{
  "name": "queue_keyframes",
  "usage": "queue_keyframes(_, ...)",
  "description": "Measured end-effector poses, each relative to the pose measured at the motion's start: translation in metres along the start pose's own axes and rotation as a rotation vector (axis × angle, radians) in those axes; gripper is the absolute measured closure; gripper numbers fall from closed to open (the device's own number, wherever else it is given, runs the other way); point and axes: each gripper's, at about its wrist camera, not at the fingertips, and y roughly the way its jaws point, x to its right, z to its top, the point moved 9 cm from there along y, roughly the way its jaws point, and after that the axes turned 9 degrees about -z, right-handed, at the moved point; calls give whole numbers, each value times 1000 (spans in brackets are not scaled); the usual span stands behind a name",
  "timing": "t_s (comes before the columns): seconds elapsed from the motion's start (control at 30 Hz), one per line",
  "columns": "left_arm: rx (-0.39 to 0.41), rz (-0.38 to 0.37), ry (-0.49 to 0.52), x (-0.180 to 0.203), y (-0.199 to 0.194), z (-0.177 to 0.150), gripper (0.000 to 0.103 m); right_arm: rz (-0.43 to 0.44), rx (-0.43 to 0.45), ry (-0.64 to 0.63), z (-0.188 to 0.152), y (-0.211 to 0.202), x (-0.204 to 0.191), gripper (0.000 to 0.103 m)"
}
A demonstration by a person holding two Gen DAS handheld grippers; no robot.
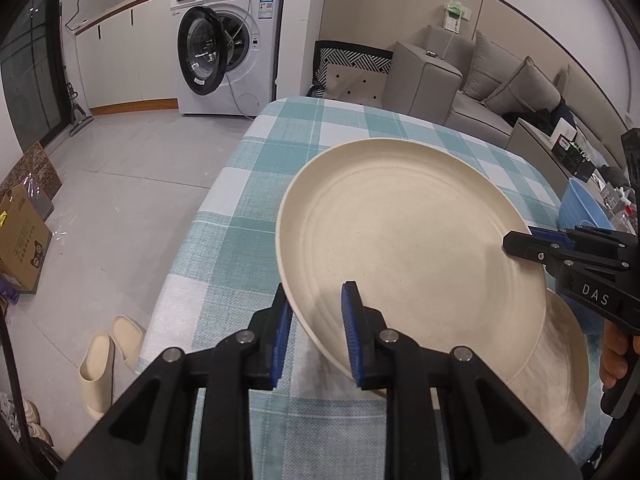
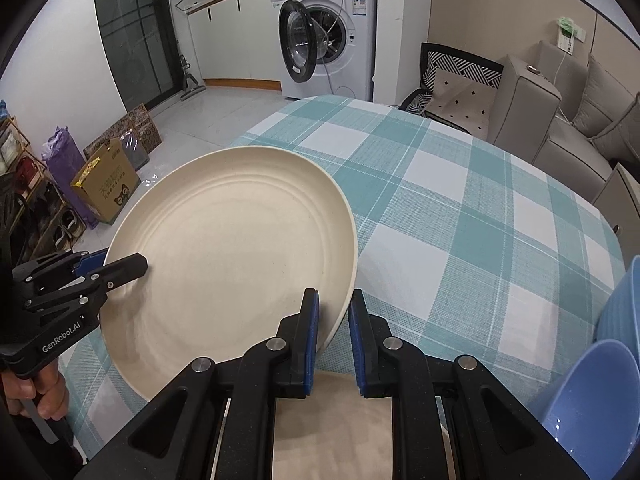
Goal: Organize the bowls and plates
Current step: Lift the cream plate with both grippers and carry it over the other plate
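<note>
Gripping opposite rim edges, left gripper (image 1: 320, 332) and right gripper (image 2: 334, 336) both clamp the cream plate (image 1: 400, 240), tilted above the checked tablecloth (image 1: 248, 208), over a second cream plate (image 1: 568, 360), blue bowls (image 2: 600, 400) nearby.

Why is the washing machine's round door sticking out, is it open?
Open. The washing machine door is swung out to the side, and the dark drum hole shows behind it, with a cable hanging into it.
</note>
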Motion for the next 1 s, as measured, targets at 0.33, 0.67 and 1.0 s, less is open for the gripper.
queue_keyframes(0.33, 9, -23, 44, 22, -5, 0, 80, -19, 22, 22, -12, -23, 17, 88)
queue_keyframes(0.67, -13, -43, 85, 42, -3, -9, 80, -18, 27, 67, -31, -35, 35, 88)
queue_keyframes(1.0, -28, -62, 120, 64, -4, -19, 80, -16, 41, 107, -56, -51, 48, 88)
